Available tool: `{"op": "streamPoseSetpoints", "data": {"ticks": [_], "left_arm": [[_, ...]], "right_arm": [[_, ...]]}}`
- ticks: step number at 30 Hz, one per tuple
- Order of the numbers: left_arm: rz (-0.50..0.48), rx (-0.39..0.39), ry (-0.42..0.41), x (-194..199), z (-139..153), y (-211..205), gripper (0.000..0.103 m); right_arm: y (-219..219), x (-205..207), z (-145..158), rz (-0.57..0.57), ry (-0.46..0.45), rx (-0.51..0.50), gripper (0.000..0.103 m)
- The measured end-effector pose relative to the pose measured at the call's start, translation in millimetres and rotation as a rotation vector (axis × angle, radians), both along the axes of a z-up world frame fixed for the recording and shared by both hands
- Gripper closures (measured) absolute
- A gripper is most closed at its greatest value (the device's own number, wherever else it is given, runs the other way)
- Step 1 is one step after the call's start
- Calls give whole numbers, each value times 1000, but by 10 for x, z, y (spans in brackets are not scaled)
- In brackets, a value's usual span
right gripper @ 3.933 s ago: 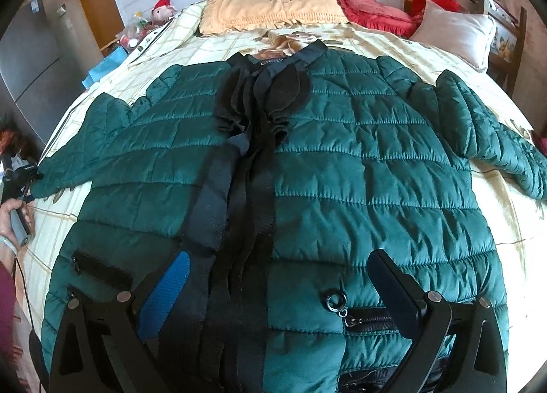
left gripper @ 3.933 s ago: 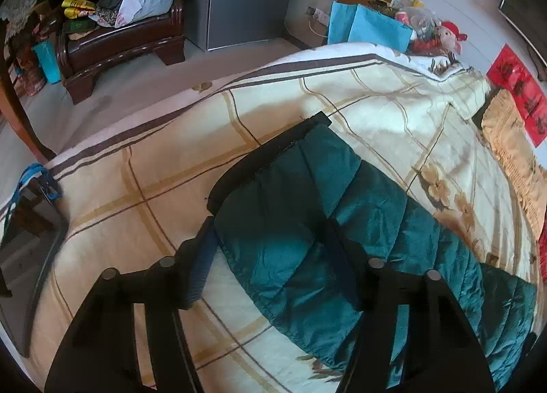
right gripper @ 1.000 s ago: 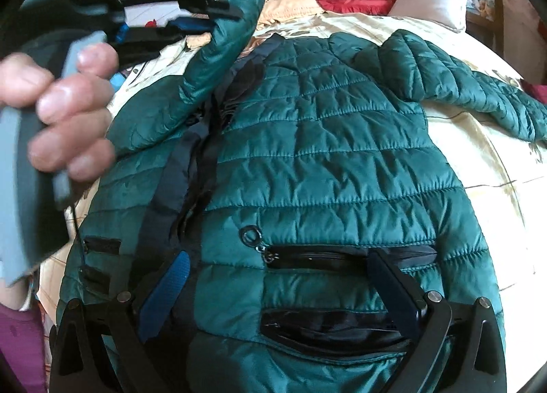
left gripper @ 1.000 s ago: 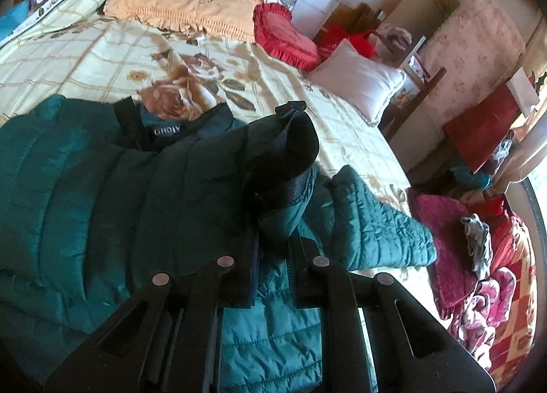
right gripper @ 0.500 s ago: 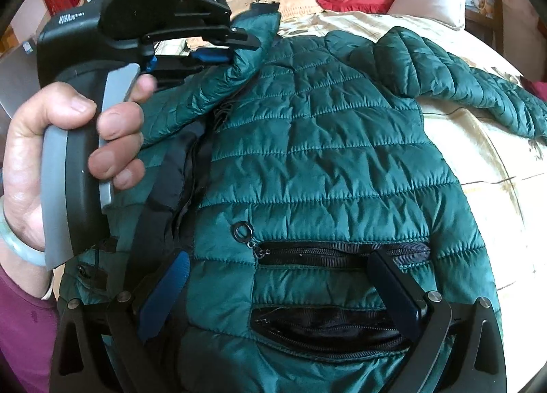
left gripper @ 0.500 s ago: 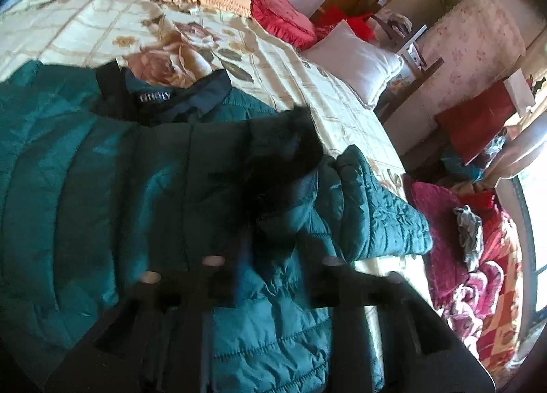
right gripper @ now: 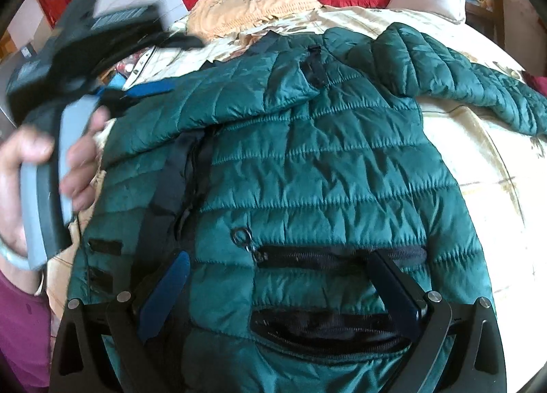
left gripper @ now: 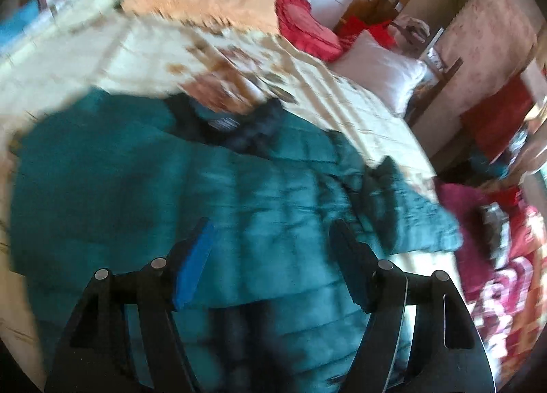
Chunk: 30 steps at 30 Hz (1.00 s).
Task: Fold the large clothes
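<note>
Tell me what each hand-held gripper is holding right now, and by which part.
Nothing. The left hand-held gripper and right hand-held gripper are both open above the green jacket.

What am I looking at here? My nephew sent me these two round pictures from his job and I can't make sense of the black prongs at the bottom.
No robot arm here: a person holds a handheld two-finger gripper in each hand, and each gripper carries a wide-angle camera looking forward along its fingers. Those fingers are the black prongs.

One picture comes from the left gripper, the other from the right gripper. Both stand open and hold nothing. In the right gripper's picture you also see the person's left hand gripping the other tool's handle.

On the bed lies a green puffer jacket, front side up. One sleeve is folded across the chest; the other sleeve lies stretched out to the side. Pillows sit at the head of the bed. The left picture is blurred.
</note>
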State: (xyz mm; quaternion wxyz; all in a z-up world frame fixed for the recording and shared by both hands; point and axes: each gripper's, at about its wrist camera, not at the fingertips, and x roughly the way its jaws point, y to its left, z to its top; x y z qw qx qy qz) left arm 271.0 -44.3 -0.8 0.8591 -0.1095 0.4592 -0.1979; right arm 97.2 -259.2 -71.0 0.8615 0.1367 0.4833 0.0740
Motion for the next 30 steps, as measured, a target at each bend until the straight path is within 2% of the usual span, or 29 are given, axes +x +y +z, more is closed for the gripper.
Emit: {"op": "streamPoseSetpoints", "data": {"ticks": [4, 6, 9, 12, 13, 15, 16, 17, 18, 19, 20, 24, 26, 30], "left_arm": [[61, 140, -91, -93, 70, 460, 33], [113, 181, -106, -111, 33, 743, 33], [183, 185, -66, -108, -119, 1121, 33], [239, 164, -32, -140, -238, 1406, 33], [260, 153, -26, -157, -271, 1510, 33], [286, 146, -16, -166, -317, 1647, 33], [296, 148, -11, -166, -333, 1684, 33], [304, 149, -6, -164, -347, 1713, 33], [315, 148, 0, -147, -368, 1755, 33], [324, 144, 4, -138, -370, 1757, 33], [333, 137, 8, -126, -379, 1767, 33], [373, 91, -3, -70, -356, 1795, 33], [381, 86, -8, -29, -358, 1774, 33], [375, 135, 39, 112, -528, 1628, 33]], "right_arm": [[-50, 240, 200, -15, -49, -21, 0], [-83, 475, 291, -34, -76, -31, 0], [-95, 878, 270, -44, -62, 2, 0], [-86, 1291, 112, -70, -7, 22, 0], [-88, 1374, 70, -76, 2, 37, 3], [-102, 1535, -2, -96, 8, 80, 18], [-107, 1589, -24, -103, 2, 103, 31], [-93, 1654, -39, -106, -3, 122, 38], [-66, 1706, -55, -103, -4, 127, 53], [-49, 1727, -66, -100, -2, 126, 74], [-25, 1746, -65, -97, -6, 125, 87], [-52, 1700, 182, -90, -92, 89, 91], [-60, 1624, 383, -91, -165, 4, 91], [-137, 1512, 532, -132, -225, -125, 92]]}}
